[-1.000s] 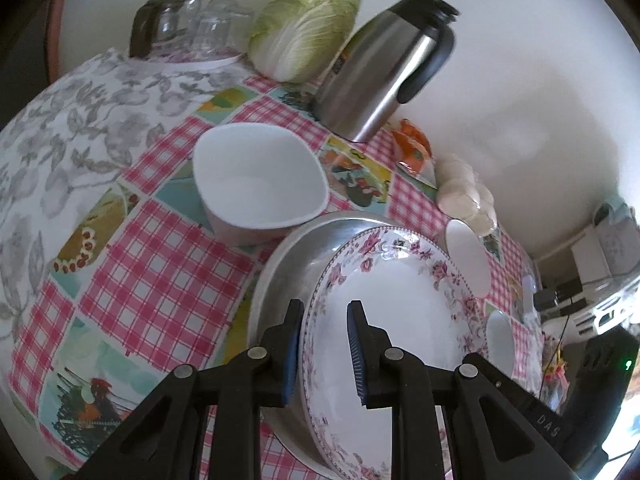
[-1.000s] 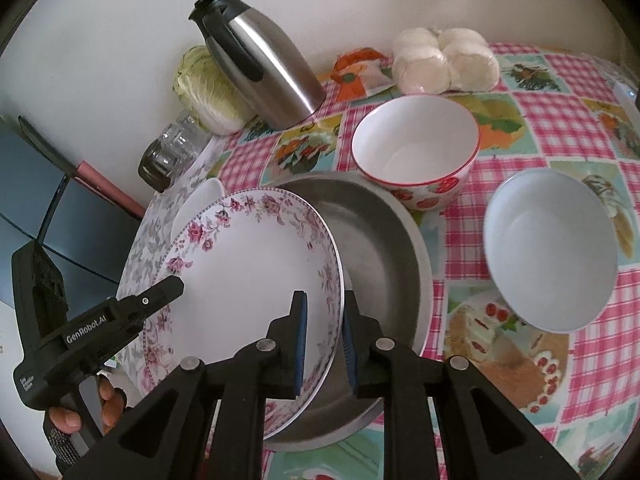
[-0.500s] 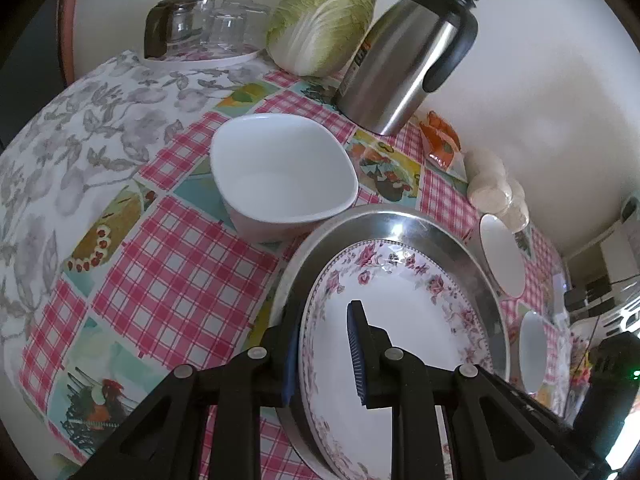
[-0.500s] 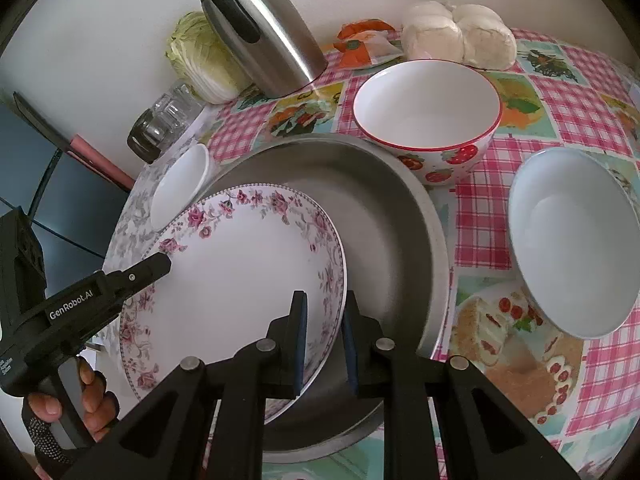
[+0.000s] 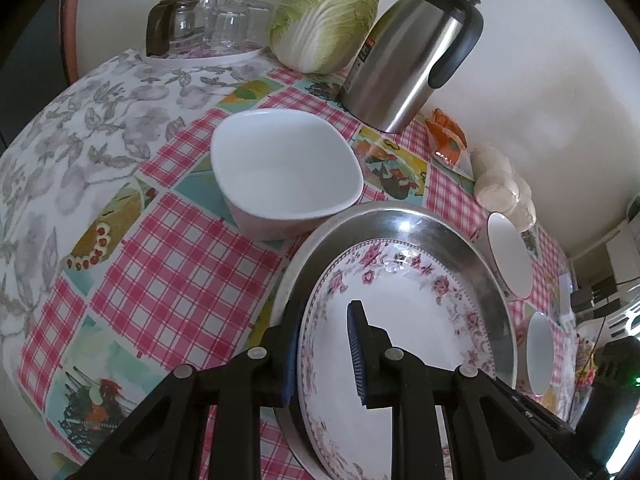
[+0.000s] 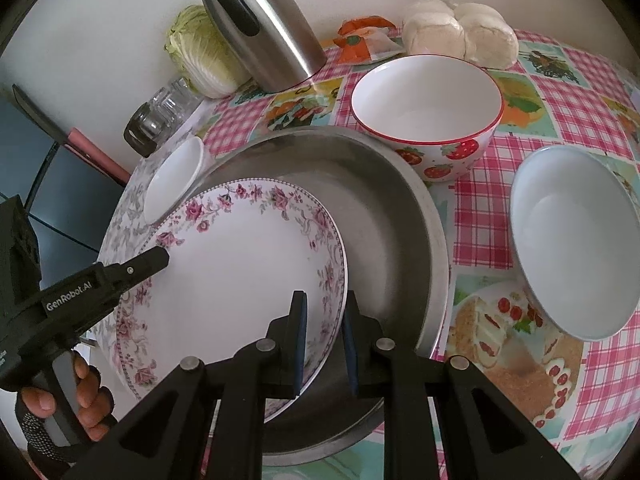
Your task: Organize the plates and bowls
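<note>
Floral plate going into the steel basin, bowls not yet gathered.

Left wrist view: the left gripper [image 5: 325, 354] is nearly closed, pinching the floral plate [image 5: 400, 312] rim over the steel basin [image 5: 404, 222]; a white square bowl [image 5: 286, 170] touches the basin, thermos [image 5: 404, 52] and cabbage [image 5: 326, 20] behind. Right wrist view: the right gripper [image 6: 325, 338] clamps the opposite rim; the strawberry bowl [image 6: 428, 110] and pale bowl [image 6: 572, 240] sit loose, crowding the basin.

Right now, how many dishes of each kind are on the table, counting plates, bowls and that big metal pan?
Floral plate: 1
Metal pan: 1
Bowls: 3, the squarish white bowl, the strawberry bowl and the plain round bowl
Total: 5
</note>
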